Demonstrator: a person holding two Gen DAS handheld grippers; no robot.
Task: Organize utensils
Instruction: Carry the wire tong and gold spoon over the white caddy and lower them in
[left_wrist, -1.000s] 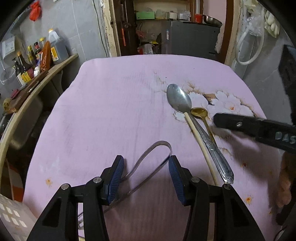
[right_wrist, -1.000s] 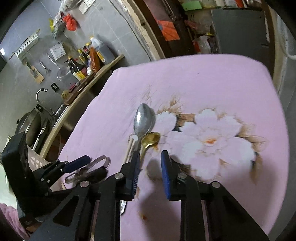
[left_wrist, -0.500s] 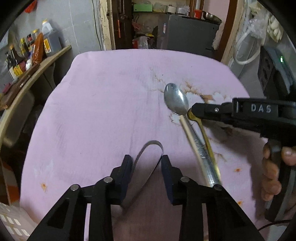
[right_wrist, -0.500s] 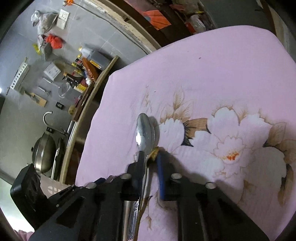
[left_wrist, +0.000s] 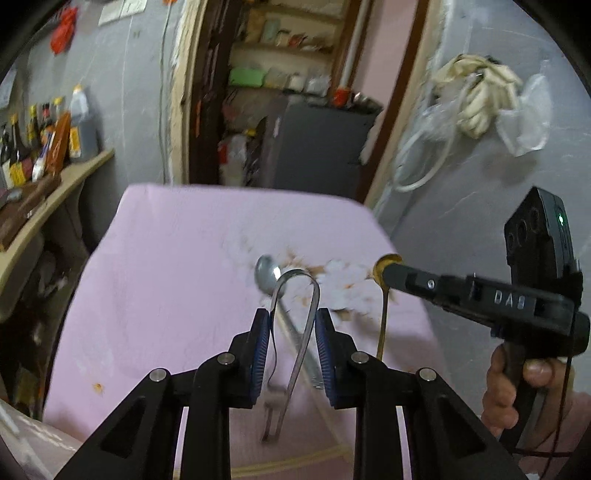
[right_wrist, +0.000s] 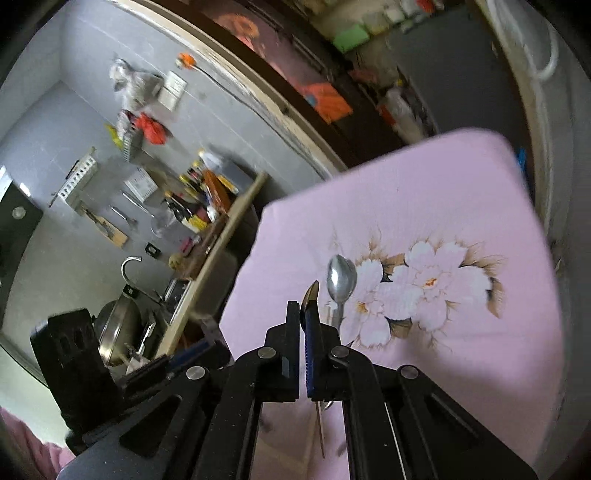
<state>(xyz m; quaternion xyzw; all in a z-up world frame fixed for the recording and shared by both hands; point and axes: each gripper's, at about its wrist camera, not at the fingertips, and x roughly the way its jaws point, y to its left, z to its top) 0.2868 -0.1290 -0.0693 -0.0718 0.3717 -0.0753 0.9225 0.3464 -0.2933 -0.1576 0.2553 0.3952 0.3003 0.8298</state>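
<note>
Pink-clothed table (right_wrist: 424, 192); silver spoon (right_wrist: 341, 278)

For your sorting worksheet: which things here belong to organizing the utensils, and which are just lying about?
In the job: metal tongs in the left tool; gold spoon in the right tool; silver spoon.

Lying about: sauce bottles; wok; hanging rags.

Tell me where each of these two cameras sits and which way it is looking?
Left wrist: rides on the left gripper, looking along its fingers at the metal tongs they squeeze; the person's right hand shows.
Right wrist: rides on the right gripper, looking down over the pink cloth; its jaws are shut on the gold spoon; no hand shows.
Shared: the silver spoon on the cloth, and each other's gripper.
</note>
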